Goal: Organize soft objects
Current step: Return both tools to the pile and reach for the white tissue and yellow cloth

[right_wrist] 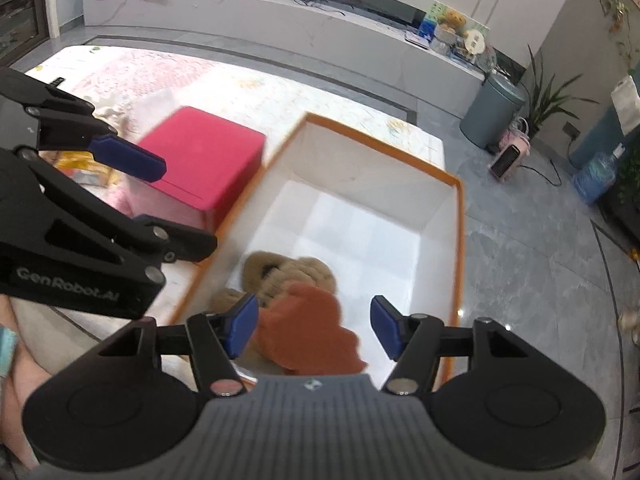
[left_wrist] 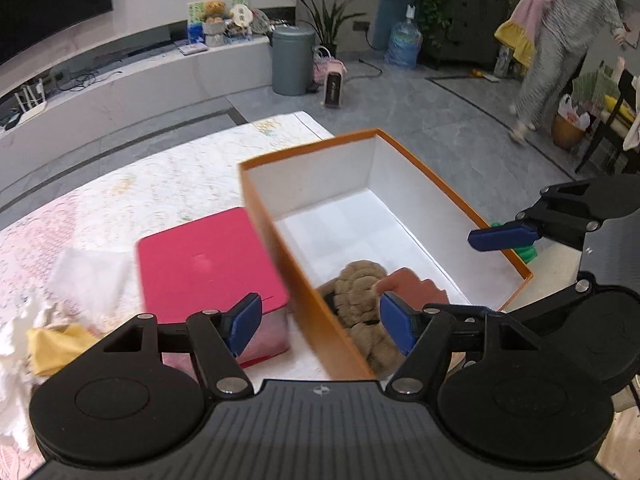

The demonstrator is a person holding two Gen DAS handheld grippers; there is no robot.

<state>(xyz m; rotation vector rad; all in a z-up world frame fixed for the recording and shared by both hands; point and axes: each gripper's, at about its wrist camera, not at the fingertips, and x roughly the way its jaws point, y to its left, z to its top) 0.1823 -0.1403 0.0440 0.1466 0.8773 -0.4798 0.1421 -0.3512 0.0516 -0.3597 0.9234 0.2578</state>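
Observation:
An orange box (left_wrist: 432,184) with a white inside stands on the table. At its near end lie a tan fluffy soft item (left_wrist: 356,284) and a rust-orange plush (left_wrist: 412,284). My left gripper (left_wrist: 320,328) is open, straddling the box's left wall with nothing gripped. My right gripper (right_wrist: 314,328) hangs open above the rust-orange plush (right_wrist: 312,332), which rests on the tan item (right_wrist: 280,268) in the box (right_wrist: 456,240). Its pads do not press on it. One blue pad of the right gripper (left_wrist: 500,238) shows over the box's right wall. The left gripper's pad (right_wrist: 128,160) shows at left.
A red lidded container (left_wrist: 208,264) stands left of the box on the lace tablecloth (left_wrist: 120,200). White and yellow cloths (left_wrist: 44,340) lie at the far left. A green thing (left_wrist: 529,252) peeks out behind the box's right wall. A person (left_wrist: 560,40) walks across the floor beyond.

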